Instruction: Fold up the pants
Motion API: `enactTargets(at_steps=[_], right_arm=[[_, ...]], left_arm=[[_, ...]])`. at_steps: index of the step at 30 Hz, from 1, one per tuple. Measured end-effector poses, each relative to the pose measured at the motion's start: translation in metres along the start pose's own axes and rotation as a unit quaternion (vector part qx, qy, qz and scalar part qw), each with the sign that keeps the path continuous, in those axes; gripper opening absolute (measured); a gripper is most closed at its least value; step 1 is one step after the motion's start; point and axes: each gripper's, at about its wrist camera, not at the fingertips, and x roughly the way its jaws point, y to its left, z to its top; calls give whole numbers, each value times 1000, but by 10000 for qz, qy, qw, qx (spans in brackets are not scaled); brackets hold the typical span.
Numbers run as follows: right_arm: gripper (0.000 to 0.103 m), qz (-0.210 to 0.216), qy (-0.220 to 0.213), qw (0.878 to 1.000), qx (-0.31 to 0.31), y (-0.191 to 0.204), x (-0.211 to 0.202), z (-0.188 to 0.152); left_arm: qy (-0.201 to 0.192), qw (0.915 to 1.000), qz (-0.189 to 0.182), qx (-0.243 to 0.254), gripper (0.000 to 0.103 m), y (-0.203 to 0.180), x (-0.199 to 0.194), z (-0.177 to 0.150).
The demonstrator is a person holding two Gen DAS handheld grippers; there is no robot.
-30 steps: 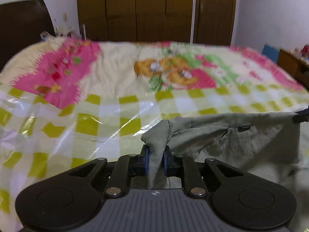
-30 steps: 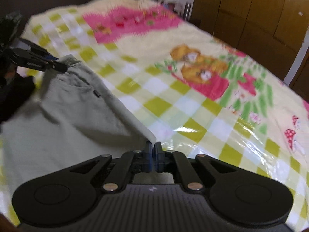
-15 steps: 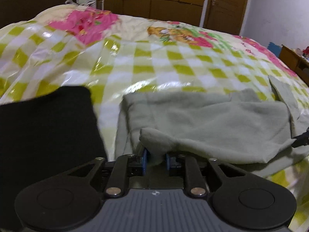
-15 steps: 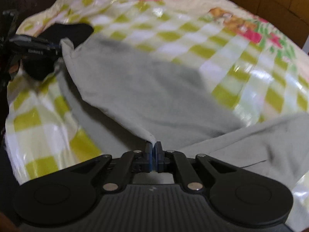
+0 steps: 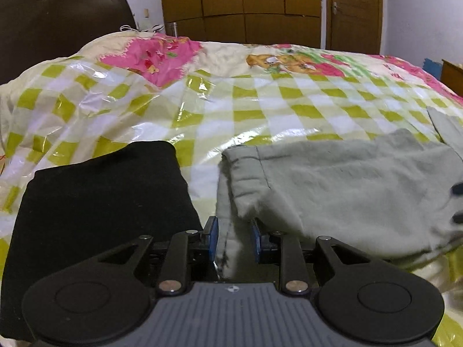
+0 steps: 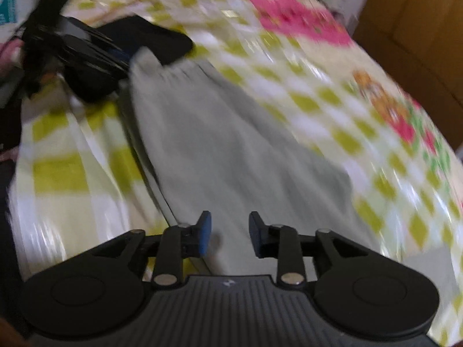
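Note:
The grey-green pants (image 5: pixel 341 185) lie folded over on the checked bedspread (image 5: pixel 231 110). My left gripper (image 5: pixel 233 235) is open, its jaws apart around the pants' near-left corner, with cloth lying loose between them. In the blurred right wrist view my right gripper (image 6: pixel 230 232) is open and empty just above the pants (image 6: pixel 231 150). The left gripper (image 6: pixel 86 55) shows at the pants' far-left corner.
A folded black garment (image 5: pixel 95 219) lies on the bed just left of the pants; it also shows in the right wrist view (image 6: pixel 150 40). A dark headboard (image 5: pixel 58 20) stands at the far left and brown wardrobes (image 5: pixel 269 5) stand behind the bed.
Both grippers laid the lifted pants edge down onto the bed, folding the pants over, then opened and let go. The right gripper is still moving, blurring its view.

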Motion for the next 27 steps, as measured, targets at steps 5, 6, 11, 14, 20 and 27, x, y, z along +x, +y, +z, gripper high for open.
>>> enactTargets(at_steps=[5, 6, 11, 14, 20, 27], right_arm=[[39, 558, -546, 9967, -219, 42, 34, 43], [39, 613, -626, 9959, -227, 51, 42, 53], [37, 458, -710, 9959, -315, 79, 74, 81], [5, 391, -639, 9972, -20, 71, 85, 88], [0, 606, -703, 9928, 759, 46, 75, 94], [0, 911, -1484, 9657, 1924, 16, 38, 119]], left_arm=[[26, 9998, -89, -179, 38, 6, -4, -4], [23, 9997, -128, -216, 38, 7, -5, -5], [98, 9992, -282, -273, 39, 7, -3, -8], [11, 9988, -318, -361, 38, 11, -1, -7], [-187, 9981, -287, -508, 39, 26, -9, -2], [-505, 9957, -169, -753, 39, 45, -35, 1]])
